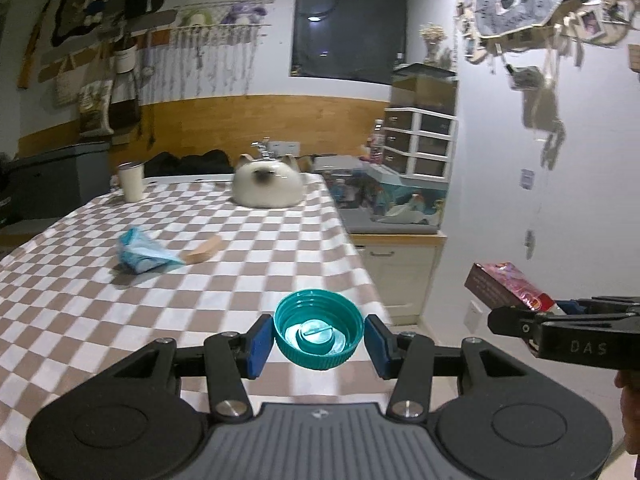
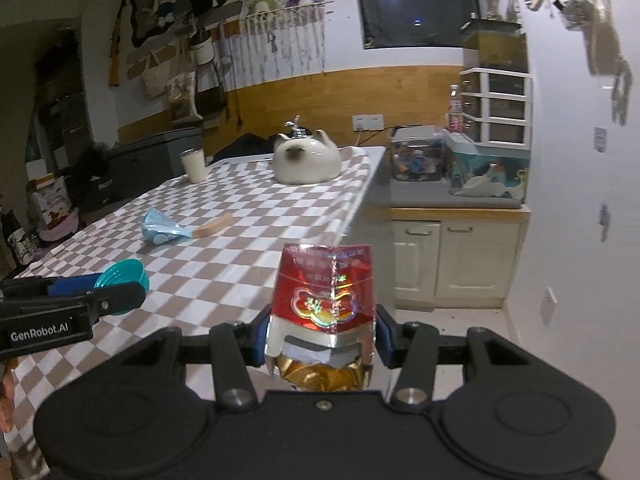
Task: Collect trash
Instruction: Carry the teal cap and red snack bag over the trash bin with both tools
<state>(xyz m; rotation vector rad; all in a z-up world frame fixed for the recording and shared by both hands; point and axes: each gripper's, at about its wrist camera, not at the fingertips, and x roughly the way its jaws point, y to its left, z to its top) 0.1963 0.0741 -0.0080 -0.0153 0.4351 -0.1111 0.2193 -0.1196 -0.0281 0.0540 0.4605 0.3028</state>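
Note:
My left gripper (image 1: 319, 339) is shut on a teal plastic lid (image 1: 319, 334), open side toward the camera, held above the table's near right part. It also shows in the right wrist view (image 2: 124, 280) at the left. My right gripper (image 2: 322, 334) is shut on a red cigarette pack (image 2: 324, 300), held upright beyond the table's right edge; the pack also shows in the left wrist view (image 1: 506, 286). On the checkered table (image 1: 200, 300) lie a crumpled blue wrapper (image 1: 140, 254) and a small tan block (image 1: 202, 251).
A white cat-shaped object (image 1: 267, 186) and a white cup (image 1: 131, 182) stand at the table's far end. A low cabinet (image 2: 452, 256) with a fish tank and a drawer unit stands by the right wall. A dark bin (image 2: 156, 162) stands at the far left.

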